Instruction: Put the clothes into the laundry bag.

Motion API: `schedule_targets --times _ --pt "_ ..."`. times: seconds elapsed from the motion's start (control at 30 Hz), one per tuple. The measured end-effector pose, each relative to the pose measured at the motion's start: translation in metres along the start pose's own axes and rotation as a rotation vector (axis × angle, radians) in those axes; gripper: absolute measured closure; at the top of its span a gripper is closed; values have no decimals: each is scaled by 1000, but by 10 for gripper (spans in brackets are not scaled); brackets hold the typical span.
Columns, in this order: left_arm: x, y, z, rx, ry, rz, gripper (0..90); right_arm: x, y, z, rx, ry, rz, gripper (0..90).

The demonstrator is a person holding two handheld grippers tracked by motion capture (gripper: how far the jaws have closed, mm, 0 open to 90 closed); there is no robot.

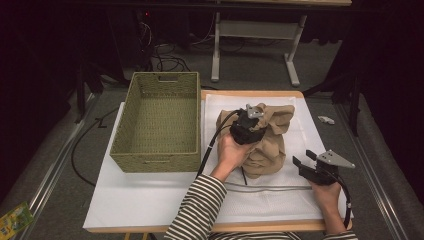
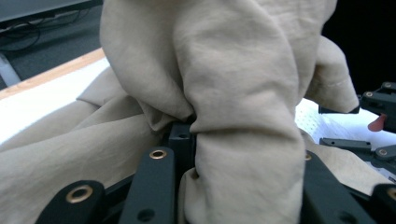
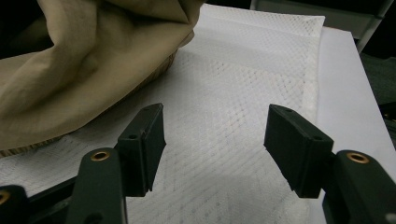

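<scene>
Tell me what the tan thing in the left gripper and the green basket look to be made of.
Tan cloth: soft matte woven fabric, likely cotton, judging by its limp folds. Basket: woven fibre or rattan-like strands, olive green, matte, with a visible weave.

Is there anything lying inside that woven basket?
No, the high view shows the woven basket with its bare bottom in sight, while the tan cloth lies on the white mat beside it.

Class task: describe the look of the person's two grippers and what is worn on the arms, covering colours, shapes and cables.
Both tools are black. The left gripper and right gripper each carry a grey three-cornered plate on top and trail a black cable. The jaws are flat black blocks on arms with brass-coloured rivets. The sleeve has black and white stripes.
</scene>
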State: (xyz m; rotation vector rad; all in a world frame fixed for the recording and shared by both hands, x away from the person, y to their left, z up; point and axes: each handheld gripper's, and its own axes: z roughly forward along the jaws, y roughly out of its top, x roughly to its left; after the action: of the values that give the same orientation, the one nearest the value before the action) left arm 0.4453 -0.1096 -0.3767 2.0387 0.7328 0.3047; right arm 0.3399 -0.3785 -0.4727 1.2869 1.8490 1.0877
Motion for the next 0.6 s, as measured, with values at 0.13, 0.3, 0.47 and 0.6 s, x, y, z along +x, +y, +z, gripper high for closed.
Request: schedule_targets --times 0.13,0.3,0.47,0.6 --pt "-2 -6 8 19 3 6 661 0 0 0 -1 0 1 381" --pt "-3 -14 17 25 -2 1 656 0 0 0 -3 0 -2 381" --pt "-2 -24 29 52 -2 -8 653 0 0 0 -2 -1 0 382" --pt "-5 -28 37 68 13 25 640 0 0 0 -1 -1 -1 382"
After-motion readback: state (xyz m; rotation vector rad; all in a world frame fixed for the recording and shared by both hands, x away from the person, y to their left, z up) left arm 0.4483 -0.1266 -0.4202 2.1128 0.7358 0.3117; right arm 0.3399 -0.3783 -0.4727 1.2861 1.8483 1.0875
